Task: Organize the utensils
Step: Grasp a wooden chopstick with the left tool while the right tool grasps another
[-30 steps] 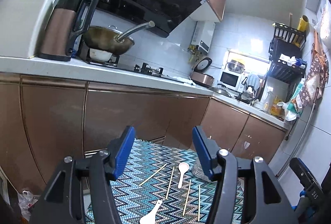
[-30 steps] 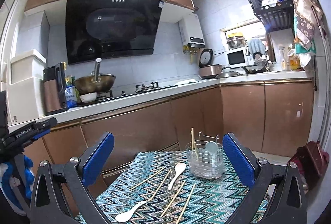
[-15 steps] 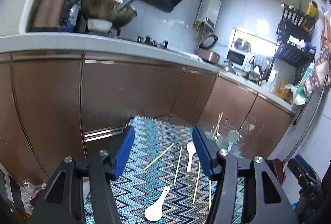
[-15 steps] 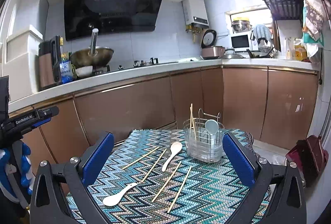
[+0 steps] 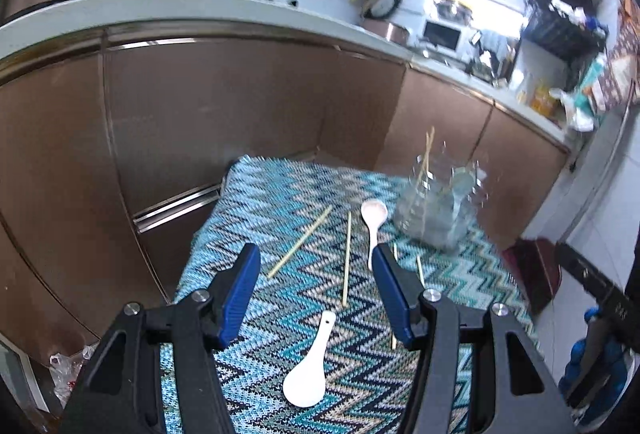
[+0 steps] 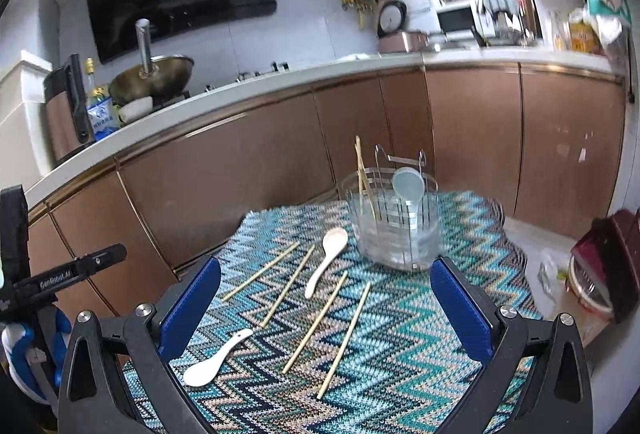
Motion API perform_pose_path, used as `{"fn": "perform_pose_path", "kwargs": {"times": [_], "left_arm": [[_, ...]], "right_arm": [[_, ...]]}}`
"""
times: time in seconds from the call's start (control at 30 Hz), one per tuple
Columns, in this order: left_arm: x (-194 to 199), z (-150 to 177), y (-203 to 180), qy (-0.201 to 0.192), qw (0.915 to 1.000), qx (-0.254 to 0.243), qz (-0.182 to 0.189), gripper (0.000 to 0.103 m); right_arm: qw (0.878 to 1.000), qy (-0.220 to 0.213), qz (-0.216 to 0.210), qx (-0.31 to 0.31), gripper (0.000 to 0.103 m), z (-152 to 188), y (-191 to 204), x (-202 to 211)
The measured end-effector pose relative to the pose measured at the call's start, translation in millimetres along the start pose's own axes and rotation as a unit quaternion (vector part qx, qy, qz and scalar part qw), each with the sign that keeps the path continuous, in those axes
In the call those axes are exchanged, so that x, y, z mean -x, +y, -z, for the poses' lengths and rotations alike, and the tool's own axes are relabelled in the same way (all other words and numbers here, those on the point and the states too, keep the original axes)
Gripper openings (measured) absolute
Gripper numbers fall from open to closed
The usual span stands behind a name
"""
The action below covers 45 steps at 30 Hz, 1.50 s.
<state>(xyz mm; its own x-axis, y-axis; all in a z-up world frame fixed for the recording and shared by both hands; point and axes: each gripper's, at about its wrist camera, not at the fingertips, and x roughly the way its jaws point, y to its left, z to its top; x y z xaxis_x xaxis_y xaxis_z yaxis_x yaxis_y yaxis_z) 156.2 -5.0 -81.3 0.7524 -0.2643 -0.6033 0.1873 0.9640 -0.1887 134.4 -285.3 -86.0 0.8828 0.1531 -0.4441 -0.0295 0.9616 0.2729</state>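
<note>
My left gripper point(image 5: 316, 290) has its jaws spread, nothing between the blue pads point(image 5: 240, 290), hanging over the near-left part of the zigzag mat point(image 5: 280, 193). Right gripper point(image 6: 326, 306) is spread even wider, also empty, above the mat's near edge.

Loose utensils, all on the mat: white spoon point(image 5: 308, 366) closest to my left fingers, bowl end toward me; pale spoon point(image 6: 326, 260) further out, bowl just beside the wire caddy point(image 6: 394, 230). Four chopsticks lie flat – far-left chopstick point(image 6: 260, 271), 2nd chopstick point(image 6: 288, 286), 3rd chopstick point(image 6: 316, 316), right chopstick point(image 6: 344, 340) – roughly parallel, apart from each other. Caddy already holds a couple of upright sticks point(image 6: 362, 177) and a grey spoon point(image 6: 408, 187).

Handling, my guess: spoons look ceramic or melamine, so stiff, glossy, prob. slippery and chippable. I'd pinch the white spoon across the handle mid-length, not the bowl. Chopsticks are light, thin, stiff; flat on knit fabric they're hard to get under, so grab across the shaft near the middle and expect it to roll or pivot.

Room: mat's left edge drops off close to the left gripper, w/ brown cabinets point(image 6: 240, 193) behind. Open mat between the sticks and caddy; caddy's wire handle point(image 6: 400, 157) and standing sticks crowd the drop-in from above.
</note>
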Motion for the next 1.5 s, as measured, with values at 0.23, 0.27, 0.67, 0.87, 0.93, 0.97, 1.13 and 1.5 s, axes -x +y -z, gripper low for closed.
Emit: {"fn": "perform_pose_path", "kwargs": {"times": [0.23, 0.27, 0.67, 0.87, 0.93, 0.97, 1.13, 1.5], "left_arm": [[-34, 18, -7, 0.053, 0.9981, -0.029, 0.008, 0.055], [-37, 20, -9, 0.057, 0.9978, -0.032, 0.009, 0.055], [-101, 17, -8, 0.137, 0.9887, -0.049, 0.037, 0.055], [-163, -4, -19, 0.201, 0.9749, -0.064, 0.072, 0.055], [-183, -13, -24, 0.215, 0.9713, -0.067, 0.077, 0.054], [-194, -18, -26, 0.223, 0.969, -0.067, 0.082, 0.052], [-248, -33, -37, 0.263, 0.9585, -0.065, 0.089, 0.043], [-332, -41, -39, 0.34, 0.935, -0.06, 0.08, 0.024]], "right_arm": [[0.999, 0.046, 0.009, -0.022, 0.098, 10, -19, -26], [0.998, 0.05, 0.01, -0.024, 0.096, 11, -21, -30], [0.988, 0.145, -0.006, -0.045, 0.059, 30, -39, -87], [0.978, 0.202, -0.018, -0.054, 0.041, 34, -47, -131], [0.974, 0.221, -0.014, -0.051, 0.035, 34, -48, -150], [0.972, 0.228, -0.013, -0.05, 0.031, 33, -49, -157], [0.963, 0.269, -0.003, -0.036, 0.024, 29, -48, -202], [0.947, 0.322, 0.018, -0.008, 0.022, 40, -50, -252]]}}
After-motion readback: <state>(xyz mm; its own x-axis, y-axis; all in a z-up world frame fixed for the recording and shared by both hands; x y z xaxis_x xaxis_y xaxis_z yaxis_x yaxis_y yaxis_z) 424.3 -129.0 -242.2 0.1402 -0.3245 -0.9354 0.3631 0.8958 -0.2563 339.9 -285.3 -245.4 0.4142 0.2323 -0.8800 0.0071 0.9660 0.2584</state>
